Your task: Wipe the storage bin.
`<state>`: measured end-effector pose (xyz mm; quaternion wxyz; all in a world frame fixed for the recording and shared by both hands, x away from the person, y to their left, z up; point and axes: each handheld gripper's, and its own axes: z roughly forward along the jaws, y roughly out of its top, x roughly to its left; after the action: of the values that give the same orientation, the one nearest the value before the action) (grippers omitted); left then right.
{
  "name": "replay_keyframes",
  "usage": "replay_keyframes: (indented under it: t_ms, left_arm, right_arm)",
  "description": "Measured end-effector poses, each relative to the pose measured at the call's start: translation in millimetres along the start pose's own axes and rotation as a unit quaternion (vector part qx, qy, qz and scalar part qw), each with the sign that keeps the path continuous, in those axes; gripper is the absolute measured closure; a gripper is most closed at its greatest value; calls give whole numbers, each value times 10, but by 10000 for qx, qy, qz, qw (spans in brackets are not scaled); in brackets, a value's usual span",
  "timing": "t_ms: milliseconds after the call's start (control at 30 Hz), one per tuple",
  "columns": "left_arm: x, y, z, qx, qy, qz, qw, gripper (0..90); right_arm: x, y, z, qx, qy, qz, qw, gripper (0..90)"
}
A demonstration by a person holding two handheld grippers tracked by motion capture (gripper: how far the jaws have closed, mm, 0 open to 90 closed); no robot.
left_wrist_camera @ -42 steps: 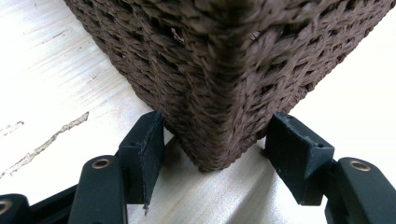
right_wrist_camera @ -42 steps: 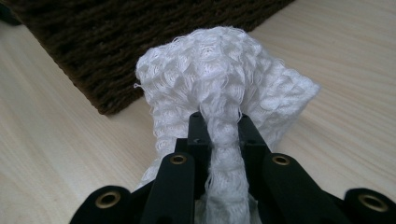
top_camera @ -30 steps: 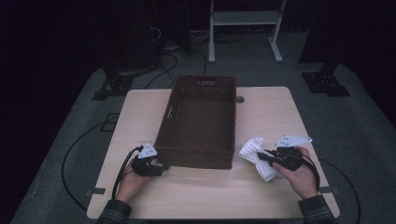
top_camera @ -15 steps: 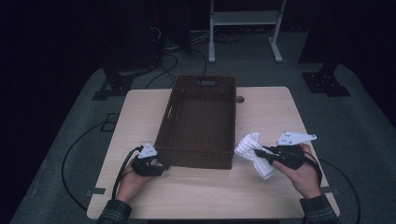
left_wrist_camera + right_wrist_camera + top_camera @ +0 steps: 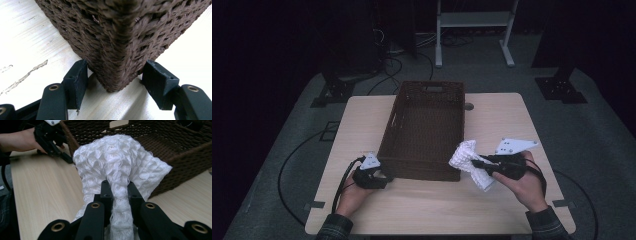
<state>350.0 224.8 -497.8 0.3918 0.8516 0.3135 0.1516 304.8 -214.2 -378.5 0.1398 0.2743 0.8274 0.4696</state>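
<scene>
Cloth lifted beside the basket, basket corner braced

We hold the white cloth (image 5: 471,164) pinched in the right claw (image 5: 117,188), clear of the tabletop (image 5: 422,210) and just beside the basket (image 5: 424,127) at its near right corner. The cloth looks light, soft and floppy: it sags either side of the pinch, so we judge a bunched fold at its middle the best hold. The left claw (image 5: 113,81) straddles the stiff woven near left corner; we cannot tell whether its pads press on it.

Black grippers, brass-coloured screws on the fingers (image 5: 107,195), grey plates, plaid sleeves
</scene>
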Motion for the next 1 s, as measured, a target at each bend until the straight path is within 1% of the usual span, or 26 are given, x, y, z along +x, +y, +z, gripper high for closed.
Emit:
replay_keyframes:
  t_ms: [133, 333, 567, 700, 767, 833, 900, 933, 1000]
  left_arm:
    - [0, 0, 0, 1, 0, 0, 10000, 369]
    - [0, 0, 0, 1, 0, -1, 10000, 369]
    - [-1, -1, 1, -9, 2, -4, 10000, 369]
    - [-2, -1, 2, -17, 1, -12, 10000, 369]
    - [-2, -1, 2, -16, 1, -12, 10000, 369]
    - [-2, -1, 2, -15, 1, -11, 10000, 369]
    - [-1, -1, 1, -8, 3, -2, 10000, 369]
    - [0, -1, 0, -3, 2, 3, 10000, 369]
    - [0, -1, 0, 0, 2, 9, 10000, 369]
  right_arm:
    - [71, 59, 89, 40, 119, -144, 9998, 792]
    - [170, 163, 199, 50, 271, -293, 9992, 793]
    - [288, 308, 268, -66, 425, -470, 9980, 793]
    - [364, 385, 321, -147, 653, -497, 9965, 793]
    - [418, 416, 367, -117, 683, -584, 9959, 794]
    - [466, 437, 425, -95, 791, -630, 9948, 793]
    - [522, 448, 482, -35, 848, -694, 9940, 793]
    - [554, 445, 513, 28, 833, -748, 9937, 793]
    - [571, 421, 542, 96, 811, -775, 9936, 793]
